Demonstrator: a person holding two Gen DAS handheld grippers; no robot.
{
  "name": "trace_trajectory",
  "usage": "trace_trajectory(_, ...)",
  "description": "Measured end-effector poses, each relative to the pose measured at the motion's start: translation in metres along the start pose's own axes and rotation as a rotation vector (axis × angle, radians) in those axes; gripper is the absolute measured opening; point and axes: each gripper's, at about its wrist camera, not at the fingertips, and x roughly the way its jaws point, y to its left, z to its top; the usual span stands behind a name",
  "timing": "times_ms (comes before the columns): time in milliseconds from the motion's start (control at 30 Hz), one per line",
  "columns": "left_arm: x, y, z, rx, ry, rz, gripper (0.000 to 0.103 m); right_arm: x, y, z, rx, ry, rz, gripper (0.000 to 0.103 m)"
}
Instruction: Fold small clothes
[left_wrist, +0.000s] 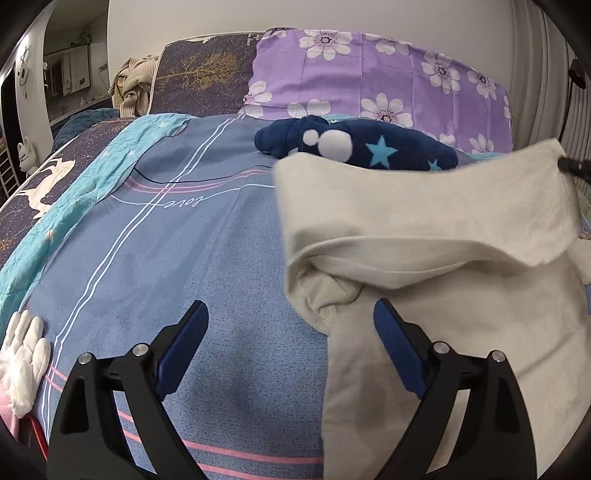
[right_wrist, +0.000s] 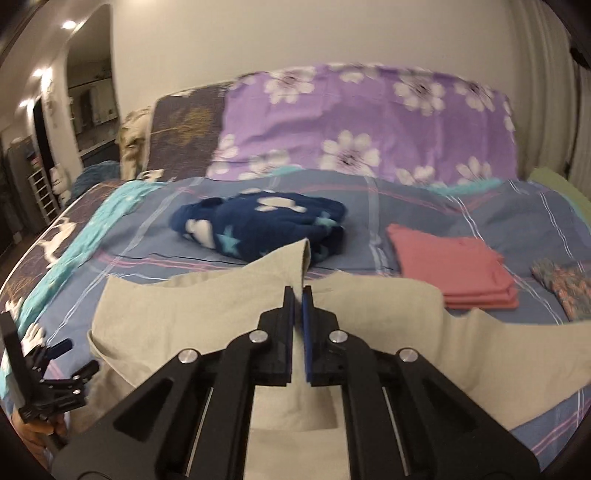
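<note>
blue striped bedsheet (left_wrist: 177, 258), purple floral pillow (right_wrist: 369, 122); left gripper (left_wrist: 291, 325) wide, right gripper (right_wrist: 297, 295) pinching beige garment (right_wrist: 207, 314).

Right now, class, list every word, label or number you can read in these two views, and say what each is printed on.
"love": white script, seen upside down, on the blue striped bedsheet in the left wrist view.
Nothing else is readable: the right wrist view is blurred, and the purple floral cover and navy star fleece show only patterns.
</note>
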Motion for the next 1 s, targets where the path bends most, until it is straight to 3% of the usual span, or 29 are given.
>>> trace_trajectory(167,0.002,-0.003,0.002,-0.003,0.009,-0.017,0.091,0.049,-0.056,-0.034,0.173,0.189,-0.043,0.012)
trace_trajectory(200,0.001,-0.004,0.002,0.002,0.005,-0.020,0.082,0.051,-0.061,-0.041,0.195,0.202,-0.044,0.023)
trace_trajectory(233,0.001,-0.005,0.003,0.011,0.003,-0.028,0.065,0.051,-0.065,-0.048,0.206,0.205,-0.050,0.029)
trace_trajectory(300,0.005,-0.006,0.006,0.023,0.014,-0.041,0.043,0.044,-0.067,-0.055,0.196,0.196,-0.053,0.033)
trace_trajectory(367,0.009,-0.007,0.010,0.029,0.020,-0.040,0.038,0.036,-0.065,-0.058,0.177,0.193,-0.037,0.036)
trace_trajectory(433,0.013,-0.010,0.013,0.041,0.017,-0.023,0.038,0.033,-0.062,-0.058,0.157,0.199,-0.024,0.048)
trace_trajectory(500,0.017,-0.014,0.015,0.063,0.017,-0.017,0.033,0.033,-0.062,-0.062,0.149,0.211,-0.007,0.048)
trace_trajectory(533,0.018,-0.016,0.015,0.081,0.014,-0.007,0.012,0.036,-0.062,-0.064,0.151,0.228,0.007,0.048)
trace_trajectory(567,0.017,-0.018,0.015,0.098,0.011,0.008,0.000,0.040,-0.062,-0.068,0.155,0.248,0.015,0.048)
trace_trajectory(667,0.003,-0.017,0.012,0.124,-0.040,0.066,0.001,0.056,-0.063,-0.083,0.177,0.295,0.011,0.048)
trace_trajectory(733,-0.007,-0.015,0.004,0.153,-0.060,0.090,0.002,0.057,-0.061,-0.089,0.162,0.270,0.006,0.048)
trace_trajectory(867,-0.002,-0.001,-0.013,0.173,0.001,0.160,0.001,0.057,-0.050,-0.091,0.107,0.260,-0.019,0.054)
trace_trajectory(1000,-0.017,0.027,-0.008,0.023,-0.033,0.054,0.003,0.055,-0.049,-0.092,0.091,0.253,-0.028,0.055)
